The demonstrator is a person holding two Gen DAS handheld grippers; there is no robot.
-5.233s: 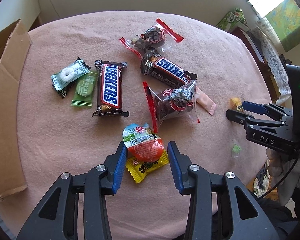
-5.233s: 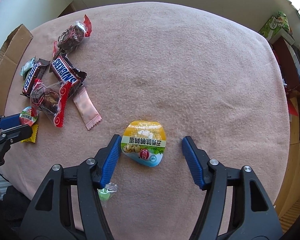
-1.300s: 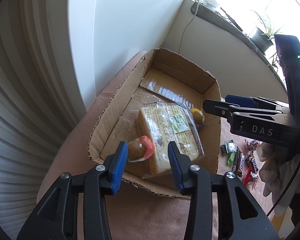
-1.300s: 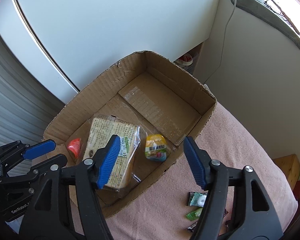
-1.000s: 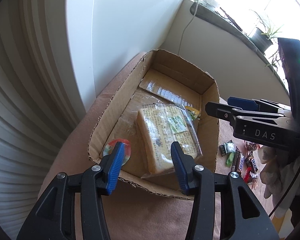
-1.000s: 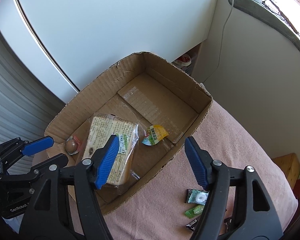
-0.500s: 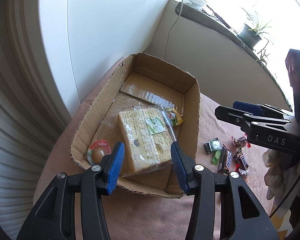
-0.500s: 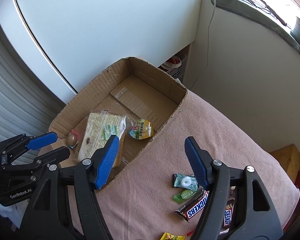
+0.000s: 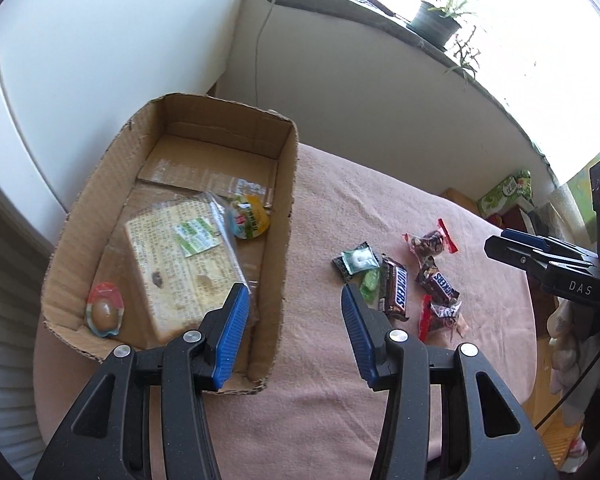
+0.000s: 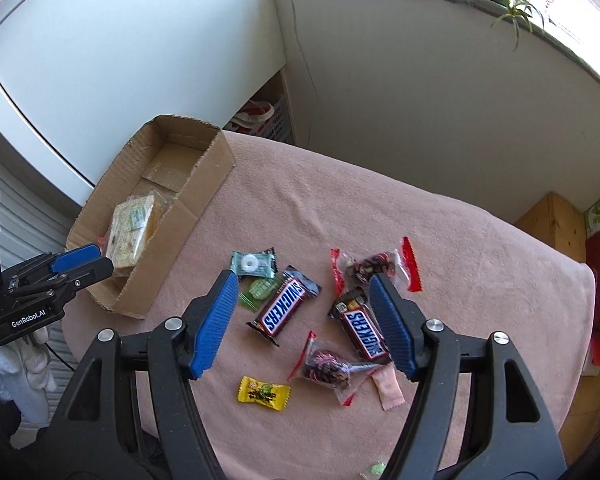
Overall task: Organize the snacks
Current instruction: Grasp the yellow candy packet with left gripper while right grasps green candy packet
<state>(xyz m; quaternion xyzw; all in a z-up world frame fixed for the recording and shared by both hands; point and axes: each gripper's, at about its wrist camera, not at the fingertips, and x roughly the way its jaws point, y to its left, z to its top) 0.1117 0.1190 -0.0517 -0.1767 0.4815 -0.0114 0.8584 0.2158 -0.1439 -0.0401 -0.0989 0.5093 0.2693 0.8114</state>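
Note:
A cardboard box stands at the table's left end, also in the right wrist view. In it lie a large clear-wrapped cracker pack, a red-lidded egg cup and a yellow-lidded cup. Loose snacks lie on the pink cloth: two Snickers bars, a mint, a green candy, two red-edged clear bags, a yellow candy and a pink sachet. My left gripper is open and empty over the box's right wall. My right gripper is open and empty above the Snickers bars.
The pink cloth covers the table, with walls behind and a windowsill with plants at the top right. A small green candy lies near the table's front edge. Wooden furniture and green boxes stand past the table's right end.
Both grippers let their cups fall into the box, then swung right and back from it. The loose snacks have come into both views; the right gripper is now over them.

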